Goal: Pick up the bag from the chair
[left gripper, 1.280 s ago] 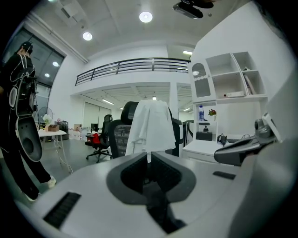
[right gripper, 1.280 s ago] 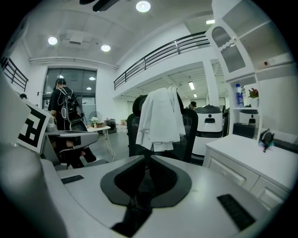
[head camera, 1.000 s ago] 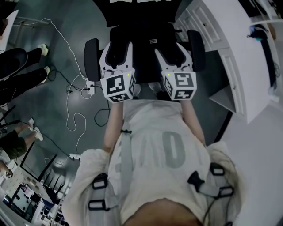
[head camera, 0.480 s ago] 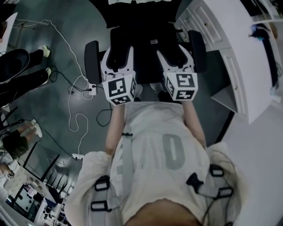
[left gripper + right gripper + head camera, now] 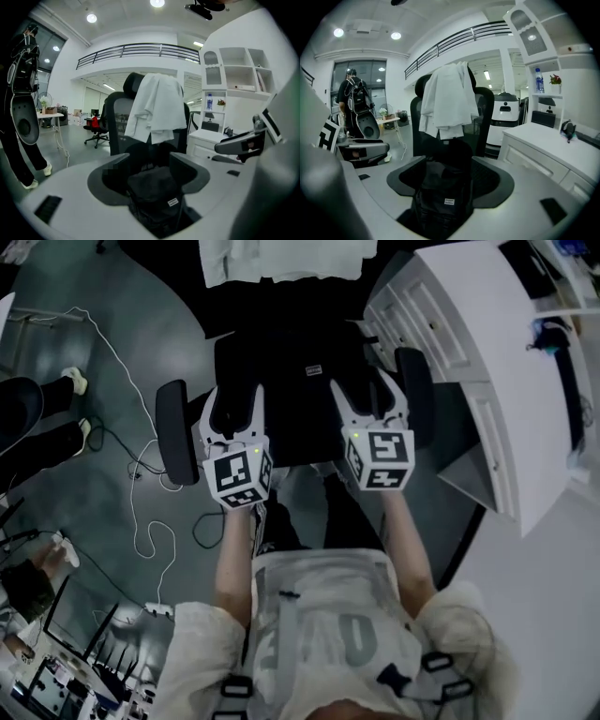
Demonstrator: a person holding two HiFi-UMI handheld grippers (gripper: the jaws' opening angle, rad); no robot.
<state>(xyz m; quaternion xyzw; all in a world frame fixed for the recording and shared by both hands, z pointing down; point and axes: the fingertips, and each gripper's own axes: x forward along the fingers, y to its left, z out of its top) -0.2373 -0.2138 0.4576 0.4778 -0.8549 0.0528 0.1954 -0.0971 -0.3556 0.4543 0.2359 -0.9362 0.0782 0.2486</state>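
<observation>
Pushed further over the chair (image 5: 172, 432): left hand-held gripper (image 5: 234, 407) and right hand-held gripper (image 5: 367, 399), both gaping, nearing ungrasped bag (image 5: 443, 187)

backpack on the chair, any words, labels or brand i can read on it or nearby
No text is legible.
Backpack tag: print too small and blurred to read.
Bottle on the shelf: label unreadable.
</observation>
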